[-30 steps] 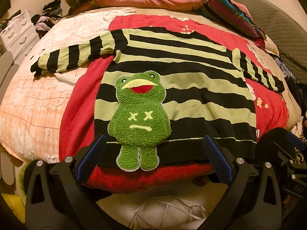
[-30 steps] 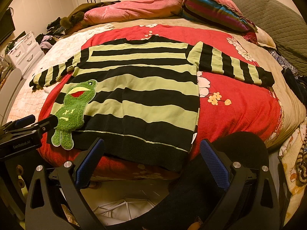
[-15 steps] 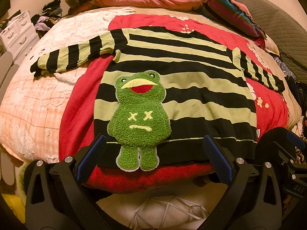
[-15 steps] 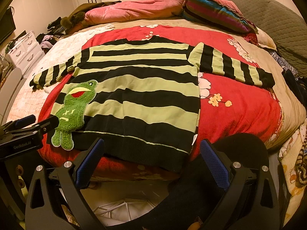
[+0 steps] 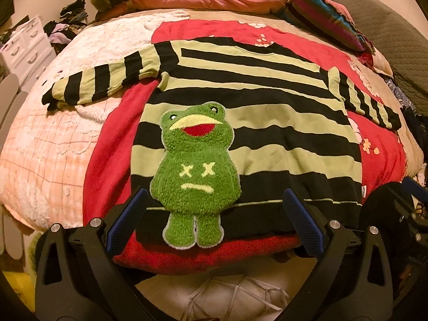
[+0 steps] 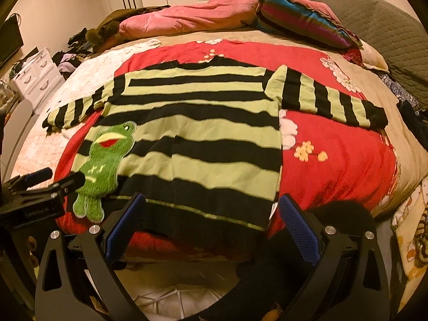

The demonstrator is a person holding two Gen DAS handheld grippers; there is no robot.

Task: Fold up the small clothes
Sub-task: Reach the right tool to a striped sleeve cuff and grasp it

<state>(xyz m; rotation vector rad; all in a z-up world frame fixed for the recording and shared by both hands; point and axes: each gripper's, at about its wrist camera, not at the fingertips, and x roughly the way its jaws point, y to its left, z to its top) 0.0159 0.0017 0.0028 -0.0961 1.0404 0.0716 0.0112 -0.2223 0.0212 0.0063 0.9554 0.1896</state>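
Both grippers' fingers are spread and empty: the left gripper fronts the hem at the fuzzy frog patch, the right gripper apparently nearer the hem's lower-right corner. The black-and-green striped knit sweater lies flat on the bed, body running toward frame top, sleeves spread sideways.

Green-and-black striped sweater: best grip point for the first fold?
Probably the black hem corners of the green-and-black striped sweater, approached from the near bed edge: it lies flat, sleeves spread, hem nearest the open left gripper and right gripper.

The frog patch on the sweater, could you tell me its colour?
Fuzzy green frog patch with a red mouth; clearest in the left wrist view.
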